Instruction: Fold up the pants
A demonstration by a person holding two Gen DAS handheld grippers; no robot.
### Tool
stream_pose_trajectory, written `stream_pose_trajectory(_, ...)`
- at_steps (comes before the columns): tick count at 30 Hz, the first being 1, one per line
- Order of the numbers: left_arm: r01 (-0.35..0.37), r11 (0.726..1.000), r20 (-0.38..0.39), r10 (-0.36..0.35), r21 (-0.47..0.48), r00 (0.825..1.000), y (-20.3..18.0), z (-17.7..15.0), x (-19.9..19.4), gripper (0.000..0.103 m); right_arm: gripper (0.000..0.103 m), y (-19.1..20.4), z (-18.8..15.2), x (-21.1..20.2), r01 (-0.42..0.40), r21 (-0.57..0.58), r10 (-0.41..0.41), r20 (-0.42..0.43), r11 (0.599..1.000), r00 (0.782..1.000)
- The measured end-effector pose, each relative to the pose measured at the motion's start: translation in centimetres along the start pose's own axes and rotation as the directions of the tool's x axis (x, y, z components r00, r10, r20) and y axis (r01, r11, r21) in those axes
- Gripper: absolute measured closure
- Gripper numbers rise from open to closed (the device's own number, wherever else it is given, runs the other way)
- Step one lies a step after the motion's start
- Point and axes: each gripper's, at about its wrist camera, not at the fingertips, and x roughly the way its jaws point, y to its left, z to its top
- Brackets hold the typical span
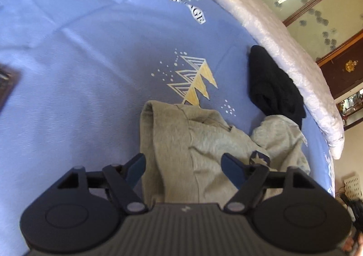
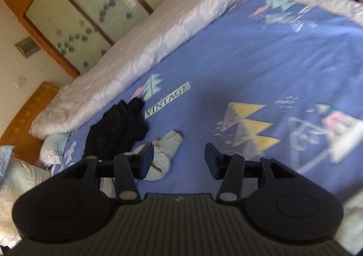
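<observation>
Left wrist view: the left hand-held gripper (image 1: 182, 165) hangs with its 2 fingers spread wide, gripping nothing, just above the grey pants (image 1: 199, 142), which lie rumpled on the blue printed bedsheet (image 1: 90, 63). Beyond the pants, a dark garment (image 1: 272, 88) sits bunched near the rolled white quilt (image 1: 283, 36) along the bed's edge. In the right wrist view, the right hand-held gripper (image 2: 179, 158) is likewise wide apart and empty above the sheet, with a pale garment (image 2: 163, 154) beside its left finger. Farther off stands a wooden-framed frosted glass door (image 2: 90, 6).
</observation>
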Motion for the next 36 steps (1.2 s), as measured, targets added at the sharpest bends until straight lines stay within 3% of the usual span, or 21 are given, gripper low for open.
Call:
stream_pose_trajectory(3, 0.03, 0.999, -0.004, -0.03, -0.031, 1.0, 0.4, 0.3, 1.4, 0.028, 0.05, 1.1, 0.2, 6.8, 0.004, 0.031, -0.001, -0.088, 1.0, 0.996)
stream_pose_trajectory(4, 0.04, 0.999, -0.005, -0.041, -0.036, 0.999, 0.5, 0.2, 1.7, 0.036, 0.05, 1.3, 0.1, 8.9, 0.005, 0.046, 0.001, -0.118, 0.999, 0.993)
stream_pose_trajectory(5, 0.04, 0.999, -0.007, -0.04, -0.032, 0.999, 0.4, 0.1, 2.1, 0.055, 0.05, 1.5, -0.1, 10.8, 0.006, 0.057, 0.002, -0.145, 0.998, 0.989)
stream_pose_trajectory(6, 0.023, 1.0, -0.011, -0.023, -0.019, 1.0, 0.2, 0.0, 2.6, 0.067, 0.05, 1.9, -0.5, 12.4, 0.011, 0.06, -0.001, -0.168, 0.998, 0.986)
stream_pose_trajectory(7, 0.002, 1.0, -0.014, -0.002, -0.003, 1.0, 0.0, -0.2, 3.1, 0.068, 0.051, 2.1, -0.8, 13.9, 0.019, 0.055, -0.008, -0.186, 0.998, 0.982)
stream_pose_trajectory(9, -0.014, 1.0, 0.008, 0.014, 0.023, 1.0, -0.4, -0.5, 3.2, 0.071, 0.079, 3.1, -1.2, 15.1, 0.03, 0.007, -0.028, -0.199, 1.0, 0.98)
stream_pose_trajectory(10, -0.026, 0.999, 0.012, 0.025, 0.035, 1.0, -0.6, -0.6, 3.0, 0.088, 0.086, 3.7, -0.9, 15.1, 0.036, -0.024, -0.04, -0.188, 0.999, 0.981)
stream_pose_trajectory(13, 0.023, 1.0, 0.002, -0.023, 0.019, 1.0, -0.7, -0.6, 2.1, 0.09, 0.088, 3.1, 1.4, 11.1, 0.011, -0.034, -0.012, -0.035, 0.999, 0.999)
stream_pose_trajectory(16, 0.052, 0.998, 0.026, -0.052, 0.035, 0.998, -1.1, -0.9, 0.5, 0.09, 0.088, -0.2, 5.7, 4.9, 0.034, 0.015, -0.035, 0.118, 0.999, 0.992)
stream_pose_trajectory(20, 0.09, 0.995, 0.035, -0.092, 0.049, 0.995, -1.7, -1.4, -1.5, 0.091, 0.088, -6.8, 10.0, -5.4, 0.108, 0.084, -0.128, 0.306, 0.991, 0.943)
stream_pose_trajectory(24, 0.075, 0.992, 0.007, -0.076, 0.097, 0.997, -2.5, -2.3, -1.6, 0.091, 0.087, -14.9, 10.3, -13.8, 0.131, 0.222, -0.208, 0.376, 0.966, 0.903)
stream_pose_trajectory(26, 0.069, 0.992, -0.018, -0.067, 0.101, 0.998, -2.5, -2.8, -1.2, 0.091, 0.072, -18.5, 8.6, -16.3, 0.199, 0.286, -0.3, 0.372, 0.937, 0.878)
stream_pose_trajectory(27, 0.059, 0.993, -0.02, -0.058, 0.102, 0.998, -2.5, -3.0, -1.2, 0.09, 0.066, -19.9, 7.6, -16.9, 0.264, 0.31, -0.37, 0.357, 0.913, 0.858)
stream_pose_trajectory(28, 0.048, 0.993, -0.015, -0.047, 0.103, 0.999, -2.5, -3.2, -1.2, 0.09, 0.05, -21.2, 6.5, -17.5, 0.345, 0.335, -0.454, 0.34, 0.877, 0.824)
stream_pose_trajectory(29, 0.049, 0.994, -0.013, -0.048, 0.096, 0.999, -2.3, -3.2, -1.4, 0.09, 0.047, -22.2, 5.4, -18.0, 0.416, 0.357, -0.529, 0.323, 0.836, 0.785)
stream_pose_trajectory(30, 0.058, 0.995, -0.014, -0.058, 0.087, 0.998, -2.2, -3.3, -1.6, 0.091, 0.047, -23.2, 4.4, -18.5, 0.453, 0.375, -0.569, 0.304, 0.809, 0.764)
stream_pose_trajectory(31, 0.066, 0.994, -0.013, -0.065, 0.082, 0.998, -2.1, -3.3, -1.8, 0.091, 0.047, -24.1, 3.5, -18.9, 0.451, 0.393, -0.572, 0.279, 0.801, 0.772)
stream_pose_trajectory(33, 0.068, 0.993, -0.01, -0.067, 0.096, 0.998, -2.3, -3.4, -2.2, 0.09, 0.047, -24.8, 2.0, -19.3, 0.39, 0.404, -0.51, 0.25, 0.828, 0.823)
stream_pose_trajectory(36, 0.065, 0.992, -0.005, -0.065, 0.112, 0.998, -2.7, -3.5, -2.6, 0.09, 0.047, -22.8, 0.6, -18.3, 0.363, 0.313, -0.442, 0.234, 0.877, 0.866)
